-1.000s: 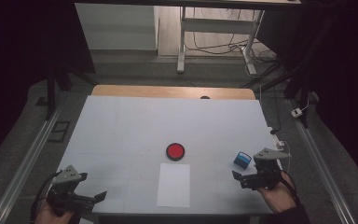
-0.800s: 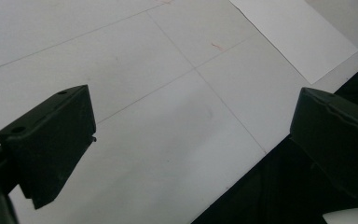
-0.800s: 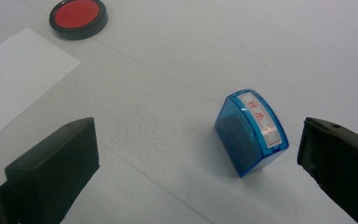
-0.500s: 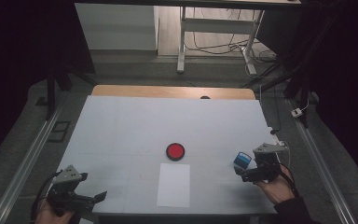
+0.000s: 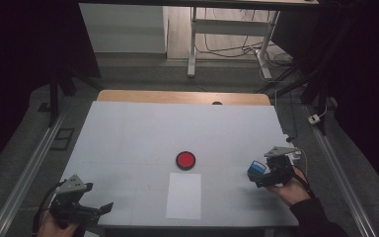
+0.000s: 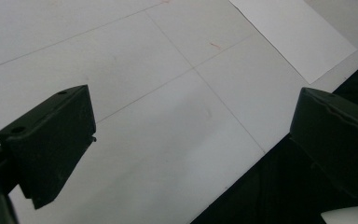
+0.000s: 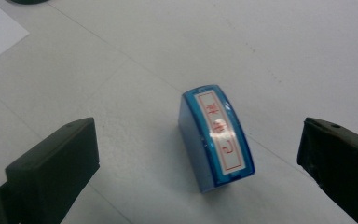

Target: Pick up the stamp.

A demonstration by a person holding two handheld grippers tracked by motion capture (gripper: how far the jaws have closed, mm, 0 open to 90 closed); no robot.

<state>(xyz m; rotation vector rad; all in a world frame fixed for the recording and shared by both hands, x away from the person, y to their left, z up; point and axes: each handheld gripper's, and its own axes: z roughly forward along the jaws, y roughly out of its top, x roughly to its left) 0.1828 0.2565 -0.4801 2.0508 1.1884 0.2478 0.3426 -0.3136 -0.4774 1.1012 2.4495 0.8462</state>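
The work in hand looks like a reach for the blue stamp [image 7: 216, 138], a small block with a white label bearing red characters, standing on the white surface [image 5: 128, 133] at about four o'clock from the red ink pad [image 5: 185, 159]. In the high view the right gripper [image 5: 262, 177] sits just beside the blue stamp [image 5: 256, 169], at the right side of the surface, held by the person's hand coming in from the bottom edge. In the right gripper view its jaws stand wide apart with the stamp between them and a little ahead, touching neither; the stamp lies skewed to the line of the jaws, its long label running toward five o'clock. The step, as I judge it, is the approach just ahead of the grasp. The next move calls for easing the jaws forward until they flank the stamp's two long sides, probably with a slight turn of the hand to square them to the block, then closing. The left gripper [image 5: 96, 210] waits at the near-left corner of the surface, its jaws also apart and holding nothing, with the white sheet of paper [image 5: 184, 195] lying at six o'clock from the ink pad, likely the place to be stamped.
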